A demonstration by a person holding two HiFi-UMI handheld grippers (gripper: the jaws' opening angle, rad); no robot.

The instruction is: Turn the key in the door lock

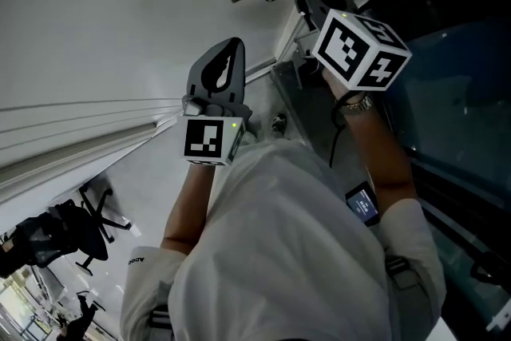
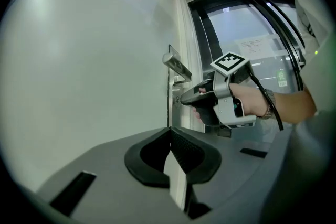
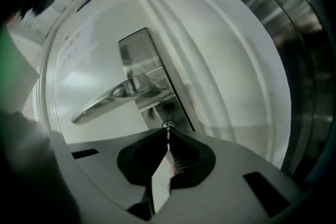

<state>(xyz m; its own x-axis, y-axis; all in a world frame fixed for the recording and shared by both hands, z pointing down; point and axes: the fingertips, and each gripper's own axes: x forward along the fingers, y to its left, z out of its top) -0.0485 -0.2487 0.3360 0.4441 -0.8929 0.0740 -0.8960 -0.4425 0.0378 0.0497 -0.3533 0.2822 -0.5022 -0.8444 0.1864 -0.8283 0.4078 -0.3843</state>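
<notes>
right gripper (image 3: 168, 131): grey jaws pinched tight on the thin silver metal key (image 3: 168, 137) | key: stuck in the small round lock (image 3: 168, 125), at the jaw tips | long shiny silver door handle (image 3: 113, 98): above the lock, pointing left, on a tall shiny metal plate (image 3: 137, 57) | white door (image 3: 84, 68): behind, left side

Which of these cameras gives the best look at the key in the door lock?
The right gripper view: the key sits dead centre, pinched at the tips of the right gripper, below the door handle. In the left gripper view that gripper covers it; the head view hides it too.
</notes>
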